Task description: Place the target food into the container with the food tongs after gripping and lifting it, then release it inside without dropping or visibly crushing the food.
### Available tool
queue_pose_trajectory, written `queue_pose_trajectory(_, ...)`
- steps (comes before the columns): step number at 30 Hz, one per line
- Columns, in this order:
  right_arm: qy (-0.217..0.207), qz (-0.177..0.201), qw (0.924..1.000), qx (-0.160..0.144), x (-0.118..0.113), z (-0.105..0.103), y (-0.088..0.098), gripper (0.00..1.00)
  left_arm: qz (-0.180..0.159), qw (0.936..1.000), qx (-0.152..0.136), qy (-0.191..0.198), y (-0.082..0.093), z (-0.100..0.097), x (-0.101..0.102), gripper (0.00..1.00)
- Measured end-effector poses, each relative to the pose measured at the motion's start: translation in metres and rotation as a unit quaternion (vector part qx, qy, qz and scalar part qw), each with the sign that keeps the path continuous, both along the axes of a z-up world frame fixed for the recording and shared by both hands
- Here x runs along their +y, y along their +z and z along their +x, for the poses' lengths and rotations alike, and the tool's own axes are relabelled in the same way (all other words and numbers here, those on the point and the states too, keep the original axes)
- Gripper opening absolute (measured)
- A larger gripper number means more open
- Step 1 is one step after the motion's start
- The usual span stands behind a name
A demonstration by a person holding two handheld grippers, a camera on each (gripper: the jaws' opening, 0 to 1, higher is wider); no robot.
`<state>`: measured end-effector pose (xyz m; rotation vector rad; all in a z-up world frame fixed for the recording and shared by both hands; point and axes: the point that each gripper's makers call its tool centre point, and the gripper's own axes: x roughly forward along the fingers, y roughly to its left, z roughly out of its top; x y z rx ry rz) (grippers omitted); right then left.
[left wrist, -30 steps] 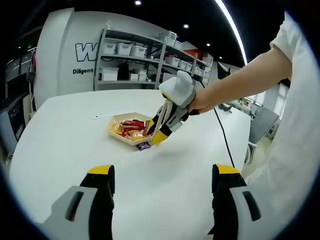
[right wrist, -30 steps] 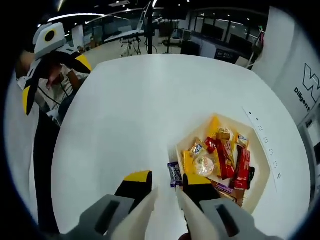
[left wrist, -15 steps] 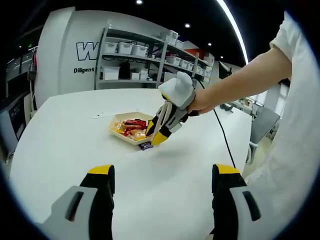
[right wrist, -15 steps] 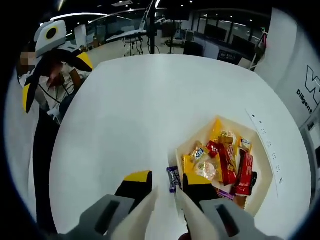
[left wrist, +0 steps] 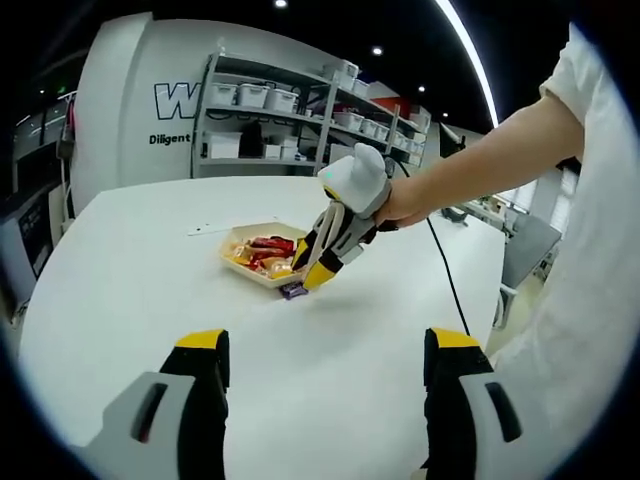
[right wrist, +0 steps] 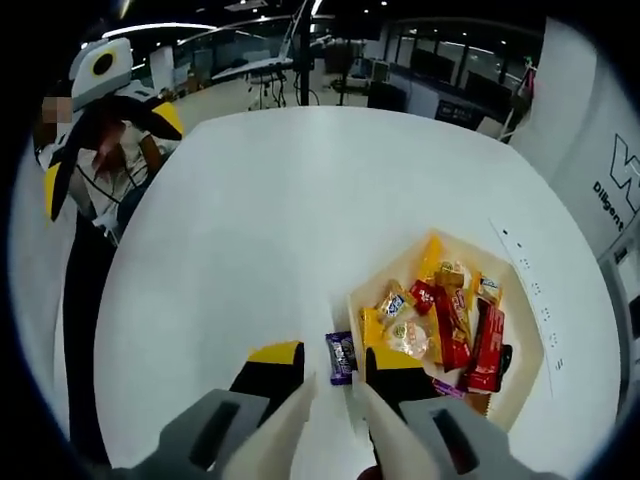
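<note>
**A:** Fingers (right wrist: 275, 358) on the right gripper (right wrist: 335, 362), how do they stand?

**B:** Narrow. They press in on the two pale arms of the food tongs (right wrist: 292, 408), and a slim gap is left between those arms. On the left gripper (left wrist: 330, 345) the fingers are wide apart and carry nothing, hanging over the near part of the white table (left wrist: 120, 290).

**A:** And the target food?

**B:** I take it to be the small purple candy (right wrist: 341, 357). It lies flat on the table, just beside the near edge of the container (right wrist: 524, 350) and outside its wall. In the right gripper view it sits between the two yellow tips. In the left gripper view the tongs' end comes down right at it.

**A:** Gripped, then?

**B:** I cannot tell. The tong tips are hidden under the gripper, so contact is unclear. The candy looks to be resting on the table, not lifted.

**A:** So what's done?

**B:** By my reading, only the approach. The tongs are lined up on the candy. The container already holds other snacks, red bars (right wrist: 487, 335) among them, towards its far side.

**A:** What's left?

**B:** Nearly everything: a gentle close on the wrapper, a lift over the low wall, and a release inside.
</note>
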<state>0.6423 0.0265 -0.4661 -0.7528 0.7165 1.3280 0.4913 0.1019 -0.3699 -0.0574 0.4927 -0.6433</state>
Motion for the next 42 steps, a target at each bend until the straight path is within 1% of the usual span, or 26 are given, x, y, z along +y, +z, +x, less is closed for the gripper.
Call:
queue_pose_trajectory(10,-0.008,-0.001,1.0000,-0.004,-0.002,0.012,0.001,0.19,0.001,1.0000,0.002,0.001,0.002,-0.002,-0.003,0.77)
queue_pose_trajectory(16,-0.004,-0.003,1.0000,-0.008,-0.002,0.017,0.000,0.19,0.000,1.0000,0.003,0.003,0.001,-0.001,0.000,0.77)
queue_pose_trajectory(19,-0.002,0.001,1.0000,-0.010,0.000,0.017,0.002,0.19,0.000,1.0000,0.004,0.004,-0.002,-0.001,0.002,0.77)
queue_pose_trajectory(22,0.006,0.001,0.9999,-0.016,0.003,0.016,0.002,0.19,-0.001,1.0000,0.004,0.005,-0.003,-0.001,0.002,0.77)
queue_pose_trajectory(26,0.012,0.009,0.9998,-0.016,0.007,0.011,0.005,0.20,-0.001,1.0000,0.003,0.006,-0.003,0.000,0.003,0.77)
queue_pose_trajectory(34,0.041,0.000,0.9988,-0.025,0.011,0.004,-0.003,0.20,0.000,1.0000,0.004,0.005,-0.002,-0.002,0.001,0.77)
queue_pose_trajectory(42,0.048,-0.002,0.9984,-0.031,0.013,0.001,-0.007,0.20,0.002,1.0000,0.007,0.007,-0.001,-0.004,0.003,0.77)
